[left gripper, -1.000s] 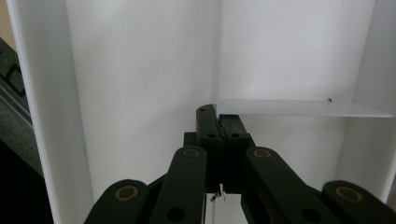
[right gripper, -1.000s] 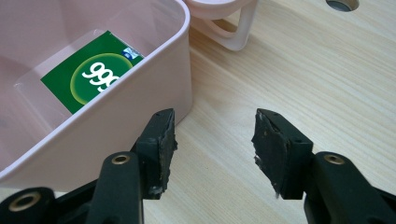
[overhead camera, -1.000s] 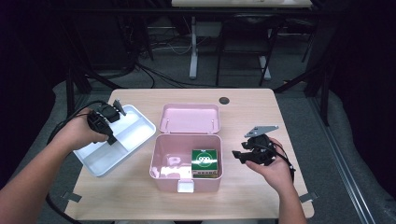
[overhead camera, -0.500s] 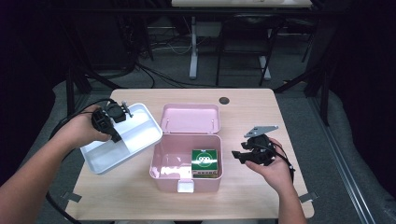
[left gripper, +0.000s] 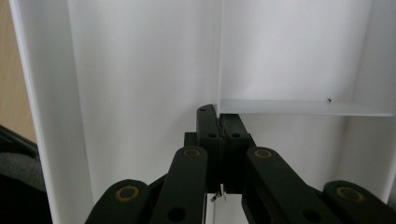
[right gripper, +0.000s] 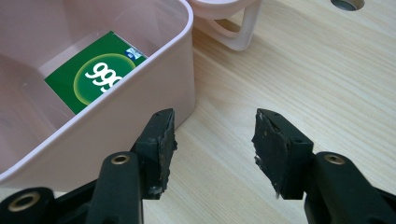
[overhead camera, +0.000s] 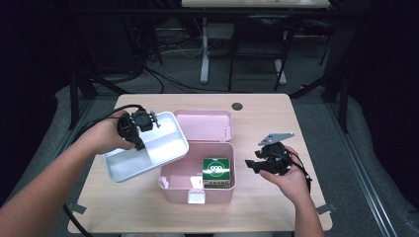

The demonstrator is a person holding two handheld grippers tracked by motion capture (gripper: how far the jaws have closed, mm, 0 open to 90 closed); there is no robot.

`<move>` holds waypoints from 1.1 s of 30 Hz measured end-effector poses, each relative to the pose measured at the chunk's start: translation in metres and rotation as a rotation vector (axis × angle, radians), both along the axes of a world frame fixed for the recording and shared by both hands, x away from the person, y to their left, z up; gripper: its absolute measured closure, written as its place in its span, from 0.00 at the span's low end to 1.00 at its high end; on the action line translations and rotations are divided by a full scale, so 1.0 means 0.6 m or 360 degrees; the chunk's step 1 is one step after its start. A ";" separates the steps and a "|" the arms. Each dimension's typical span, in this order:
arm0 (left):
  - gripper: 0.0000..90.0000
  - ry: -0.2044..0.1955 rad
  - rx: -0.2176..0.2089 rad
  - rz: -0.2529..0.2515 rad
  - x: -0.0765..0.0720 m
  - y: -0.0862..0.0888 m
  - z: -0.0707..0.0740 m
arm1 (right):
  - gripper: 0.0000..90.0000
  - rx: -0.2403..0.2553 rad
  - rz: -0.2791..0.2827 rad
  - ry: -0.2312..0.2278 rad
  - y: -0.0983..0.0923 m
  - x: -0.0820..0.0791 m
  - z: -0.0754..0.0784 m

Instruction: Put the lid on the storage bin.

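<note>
Now left gripper (overhead camera: 140,129) clamped on white tray (overhead camera: 148,160) divider, right gripper (overhead camera: 253,165) half-open, empty

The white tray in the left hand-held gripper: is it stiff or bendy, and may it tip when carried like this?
The white tray probably is stiff: held by one inner divider wall, it keeps its flat shape. It seems light, since the left hand-held gripper alone lifts it. It hangs tilted over the pink box, so it may swing.

We see a pale wooden bench (overhead camera: 276,207) on a grey floor (overhead camera: 365,163) in a dim room. Behind it stand dark chairs (overhead camera: 257,54), loose cables (overhead camera: 173,81) and a second table's white leg (overhead camera: 204,49).
</note>
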State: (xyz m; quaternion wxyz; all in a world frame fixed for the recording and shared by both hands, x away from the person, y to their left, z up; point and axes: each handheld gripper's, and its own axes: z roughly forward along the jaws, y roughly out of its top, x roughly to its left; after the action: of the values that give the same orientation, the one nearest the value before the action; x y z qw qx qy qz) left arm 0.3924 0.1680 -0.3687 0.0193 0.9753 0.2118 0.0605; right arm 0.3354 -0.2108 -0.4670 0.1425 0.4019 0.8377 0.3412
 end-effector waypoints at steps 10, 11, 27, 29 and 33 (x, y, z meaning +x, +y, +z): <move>0.99 0.0003 -0.0008 -0.0164 -0.002 -0.070 -0.005 | 0.53 0.0007 0.0002 0.0001 -0.001 0.000 0.000; 0.99 0.0006 -0.0007 -0.0174 -0.003 -0.078 -0.006 | 0.53 0.0007 -0.0006 -0.0004 -0.001 0.000 0.000; 0.99 0.0005 -0.0018 -0.0397 -0.014 -0.167 -0.024 | 0.53 0.0018 -0.0003 -0.0007 -0.005 -0.001 0.002; 0.99 0.0000 -0.0015 -0.0428 -0.015 -0.175 -0.026 | 0.53 0.0021 -0.0010 -0.0012 -0.006 -0.001 0.002; 0.99 0.0006 -0.0013 -0.0455 -0.016 -0.187 -0.031 | 0.53 0.0025 -0.0009 -0.0015 -0.007 -0.001 0.002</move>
State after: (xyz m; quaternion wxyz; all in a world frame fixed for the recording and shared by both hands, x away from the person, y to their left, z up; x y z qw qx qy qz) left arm 0.3826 0.0558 -0.3871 0.0313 0.9955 0.0710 0.0543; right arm 0.3348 -0.2149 -0.4656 0.1441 0.4037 0.8332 0.3493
